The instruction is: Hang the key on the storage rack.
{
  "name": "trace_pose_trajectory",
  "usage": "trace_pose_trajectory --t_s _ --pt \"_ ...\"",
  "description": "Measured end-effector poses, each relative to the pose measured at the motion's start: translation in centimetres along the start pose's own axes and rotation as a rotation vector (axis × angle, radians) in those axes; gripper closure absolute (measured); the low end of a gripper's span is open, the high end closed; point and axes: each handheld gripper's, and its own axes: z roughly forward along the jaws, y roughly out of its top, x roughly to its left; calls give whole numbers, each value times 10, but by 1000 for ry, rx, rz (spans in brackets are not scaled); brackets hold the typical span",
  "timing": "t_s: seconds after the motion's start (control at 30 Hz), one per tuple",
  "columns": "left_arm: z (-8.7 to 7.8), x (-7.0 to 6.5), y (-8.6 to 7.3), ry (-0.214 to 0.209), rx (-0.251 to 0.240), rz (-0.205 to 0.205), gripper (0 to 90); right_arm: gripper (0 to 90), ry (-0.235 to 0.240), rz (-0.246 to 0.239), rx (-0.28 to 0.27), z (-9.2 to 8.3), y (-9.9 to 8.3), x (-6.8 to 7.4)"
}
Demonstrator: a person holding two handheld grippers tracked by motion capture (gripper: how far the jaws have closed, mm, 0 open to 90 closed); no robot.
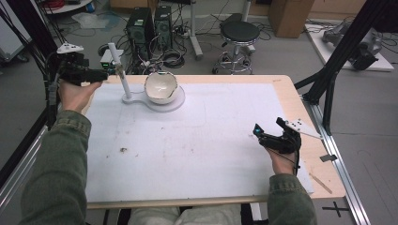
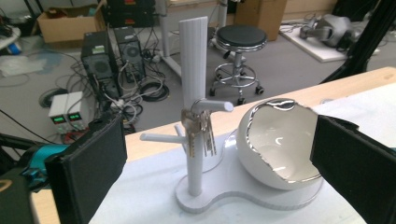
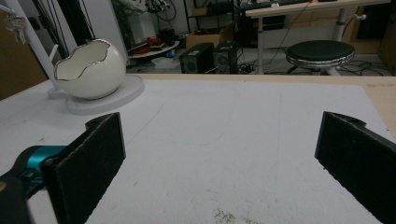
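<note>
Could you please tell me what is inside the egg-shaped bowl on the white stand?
The bowl looks empty: its glossy white inner wall is bare in the left gripper view. Its jagged front rim hides the very bottom, so something small there cannot be ruled out.

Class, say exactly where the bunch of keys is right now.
The keys hang from a peg on the white stand at the table's far left, beside the egg-shaped bowl, seen in the left gripper view.

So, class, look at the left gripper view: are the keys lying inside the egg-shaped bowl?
No, the keys hang from a peg on the white stand, beside the egg-shaped bowl, whose visible inside looks empty.
</note>
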Motion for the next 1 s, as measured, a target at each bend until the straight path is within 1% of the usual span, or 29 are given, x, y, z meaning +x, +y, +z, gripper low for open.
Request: trace_pose_trajectory --t_s 0.1,0.27,0.37,0.53,0.67,0.7,0.77,0.87,1.0 --pt "-2 0 -5 -5 -11 -8 42 6 2 -8 -1 0 0 0" --pt "-4 -1 -17 -6 -2 -7 42 6 1 -8 -2 0 0 0" --pt "-6 -1 -23 -12 -11 -21 42 6 0 -12 -2 1 0 0" --pt "-8 -1 -34 -2 -11 -27 42 6 -1 -9 0 0 0 0" --pt "-9 -1 -42 -6 -7 -33 42 6 -1 -10 -1 0 0 0" --pt "-10 -2 -44 -3 -6 -34 42 6 -1 -10 -1 0 0 0" --pt "-10 -4 -49 -17 -15 -44 42 6 -1 -3 -2 0 0 0" --pt "-11 -10 -55 -27 -11 -34 42 6 -2 -4 -4 -1 0 -1" --pt "-13 -16 -61 -38 -17 -34 42 6 -1 -1 -5 -1 0 -1"
